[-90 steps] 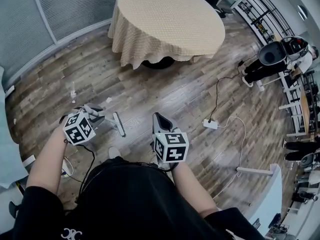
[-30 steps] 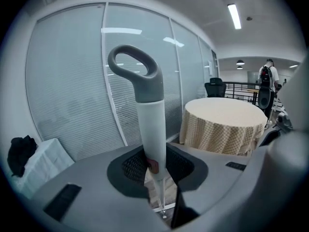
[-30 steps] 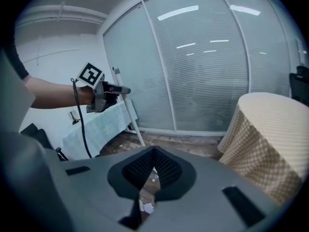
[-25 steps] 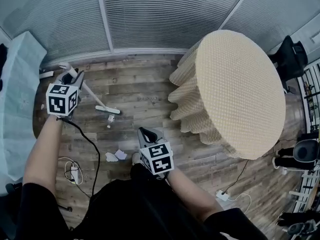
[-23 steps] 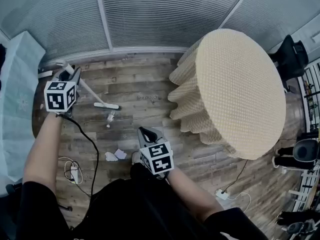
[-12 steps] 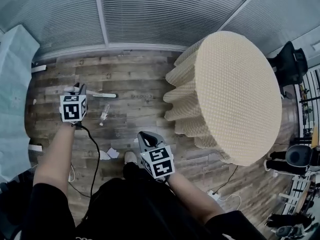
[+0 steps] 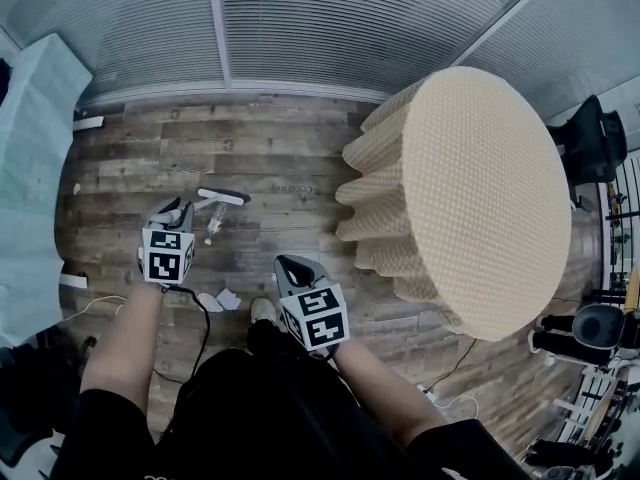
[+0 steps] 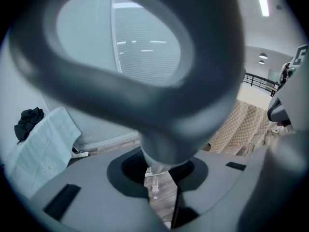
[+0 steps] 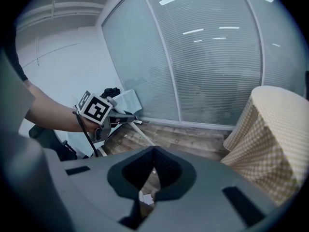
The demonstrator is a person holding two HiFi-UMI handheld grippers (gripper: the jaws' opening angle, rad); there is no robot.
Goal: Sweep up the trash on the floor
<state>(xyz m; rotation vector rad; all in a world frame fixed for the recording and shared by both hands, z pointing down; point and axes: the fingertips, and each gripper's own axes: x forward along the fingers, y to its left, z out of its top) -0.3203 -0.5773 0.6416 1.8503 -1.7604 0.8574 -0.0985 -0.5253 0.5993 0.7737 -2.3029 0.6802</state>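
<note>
My left gripper (image 7: 172, 211) is shut on the grey handle of a small broom, whose white head (image 7: 225, 197) rests on the wooden floor just ahead of it. In the left gripper view the handle's loop end (image 8: 159, 105) fills the frame above the jaws. A clear plastic bottle (image 7: 213, 226) lies beside the broom head and shows between the jaws (image 8: 155, 185). Crumpled white paper (image 7: 218, 300) lies near my feet, also as the paper scrap (image 9: 146, 197). My right gripper (image 7: 288, 265) hangs shut above the floor with nothing seen in it.
A round table with a beige cloth (image 7: 480, 178) stands to the right. A slatted glass wall (image 7: 300, 28) closes the far side. A pale blue cloth (image 7: 30, 168) covers something at the left. A black cable (image 7: 205, 313) trails on the floor by my shoe (image 7: 262, 311).
My left gripper has pulled back from near the wall toward my body, dragging the broom head along the floor up to the bottle. The right gripper has stayed where it was.
</note>
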